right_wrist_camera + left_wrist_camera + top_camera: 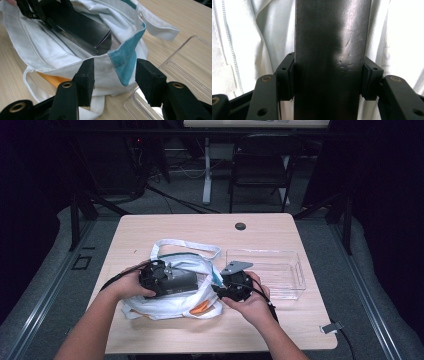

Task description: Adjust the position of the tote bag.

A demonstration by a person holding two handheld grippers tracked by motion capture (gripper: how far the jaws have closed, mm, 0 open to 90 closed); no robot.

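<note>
Left gripper (329, 77) pinches the black box (332, 50), its pads flush on both sides, inside the white bag (170, 297) at table centre. At three o'clock, right gripper (112, 80) apparently clamps the bag's rim (100, 60); contact unclear.

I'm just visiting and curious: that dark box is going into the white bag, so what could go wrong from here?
The left gripper holds the box only by its smooth sides, so it might slip. The right gripper has the bag rim between open jaws, not pinched; the mouth could sag shut and catch the box's corner. The clear tray sits close beside the right hand and could get nudged.
</note>
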